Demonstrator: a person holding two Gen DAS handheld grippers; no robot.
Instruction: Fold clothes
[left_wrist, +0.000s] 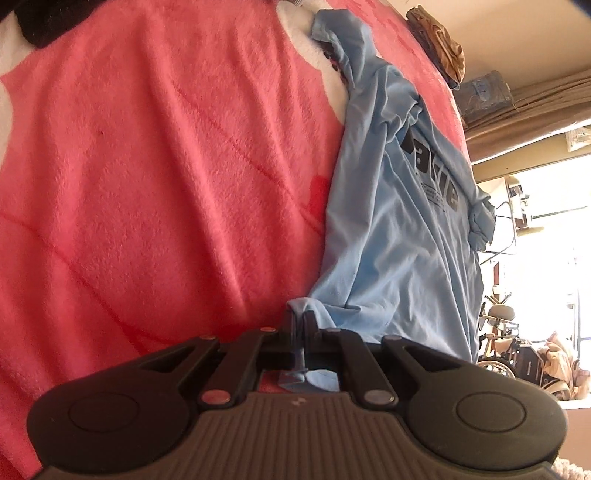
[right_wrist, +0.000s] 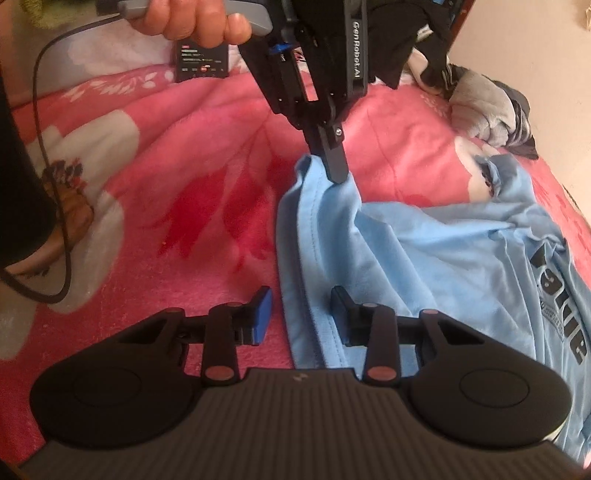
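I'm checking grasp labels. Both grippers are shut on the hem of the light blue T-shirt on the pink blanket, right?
Not quite. Only the left gripper is shut on the light blue T-shirt; the right wrist view shows the right gripper open, straddling the hem over the pink blanket.

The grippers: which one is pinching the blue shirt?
The left gripper pinches the blue shirt hem; the right gripper is open, straddling the edge.

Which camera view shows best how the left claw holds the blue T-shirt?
The right wrist view: it shows the left claw from outside, shut on the hem corner of the blue T-shirt. The left wrist view shows only bunched cloth between its own fingers.
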